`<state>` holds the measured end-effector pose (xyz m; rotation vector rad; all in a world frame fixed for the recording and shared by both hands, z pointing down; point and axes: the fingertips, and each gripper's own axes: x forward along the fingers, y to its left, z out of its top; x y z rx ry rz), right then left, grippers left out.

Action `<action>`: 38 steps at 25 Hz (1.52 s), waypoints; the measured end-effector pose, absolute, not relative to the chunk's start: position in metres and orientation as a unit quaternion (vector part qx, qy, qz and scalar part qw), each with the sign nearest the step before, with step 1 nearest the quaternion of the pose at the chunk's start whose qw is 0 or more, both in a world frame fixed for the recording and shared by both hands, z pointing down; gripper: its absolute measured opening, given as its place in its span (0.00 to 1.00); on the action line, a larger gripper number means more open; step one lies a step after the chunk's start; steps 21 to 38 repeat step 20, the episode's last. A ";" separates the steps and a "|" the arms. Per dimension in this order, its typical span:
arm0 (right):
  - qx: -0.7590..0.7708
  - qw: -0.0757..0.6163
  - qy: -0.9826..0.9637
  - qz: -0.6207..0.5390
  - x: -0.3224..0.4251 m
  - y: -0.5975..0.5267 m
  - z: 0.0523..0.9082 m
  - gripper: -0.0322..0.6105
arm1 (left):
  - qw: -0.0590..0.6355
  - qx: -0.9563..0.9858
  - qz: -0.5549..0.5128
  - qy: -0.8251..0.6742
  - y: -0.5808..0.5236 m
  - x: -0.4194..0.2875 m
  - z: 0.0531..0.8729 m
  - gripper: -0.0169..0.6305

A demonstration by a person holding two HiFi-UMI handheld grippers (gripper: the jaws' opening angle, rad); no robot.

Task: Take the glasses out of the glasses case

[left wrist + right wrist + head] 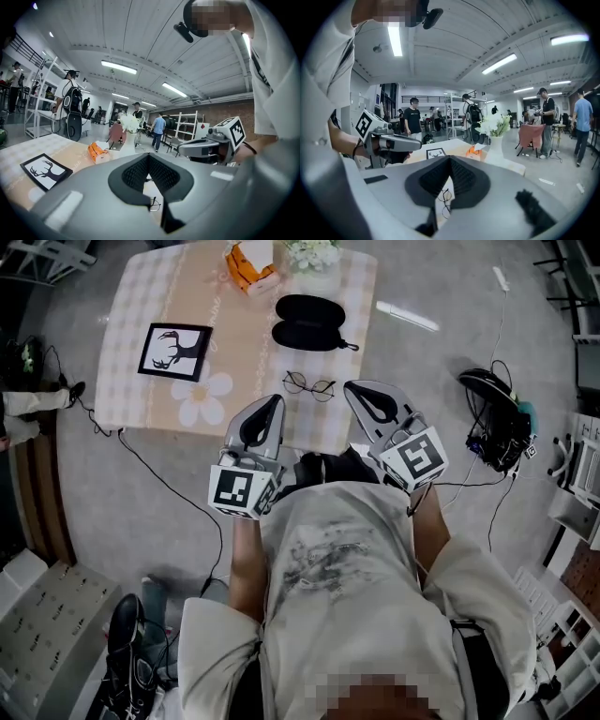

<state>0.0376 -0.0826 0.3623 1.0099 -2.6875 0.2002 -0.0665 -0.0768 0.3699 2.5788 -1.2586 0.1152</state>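
Glasses (309, 385) out of the glasses case (307, 322) already. Flat on the table (141, 296), on its near half, just nearer than the case and apart from it. Case open and empty as far as the head view shows, its two dark shells side by side.

Left claw (275, 401): clenched, tips meeting, nothing held. Confirmed in the left gripper view (147, 157): only table and the wire frame (153, 204) seen through the hollow behind the closed tips.

Right claw (351, 387): clenched likewise, empty. In the right gripper view (450, 159), frame (445, 199) again visible through the hollow, not between the pads.

Key relation: glasses between the two claw tips and slightly farther out, left claw at the frame's left end, right claw at its right end. Long axis of frame running left to right, lenses side by side; temples too thin to read. Right claw judged marginally nearer, tip just beside the right lens; left tip near but not touching.

Judgement: removal step looks complete. Any further pick would need a claw released first and brought in across the frame's short direction, at the bridge or a rim; thin wire, easy to skid on the cloth.

Also on table: deer picture (175, 351) far left, orange box (251, 266) and flowers (314, 251) at the far edge.
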 end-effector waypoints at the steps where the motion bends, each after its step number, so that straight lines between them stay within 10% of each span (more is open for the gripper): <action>1: 0.349 0.132 -0.925 0.069 0.038 -0.082 0.361 0.08 | 0.136 0.890 0.039 -0.434 -0.075 -0.067 0.370 0.04; 38: 0.343 0.135 -0.927 0.070 0.034 -0.082 0.359 0.08 | 0.136 0.888 0.041 -0.437 -0.075 -0.071 0.368 0.04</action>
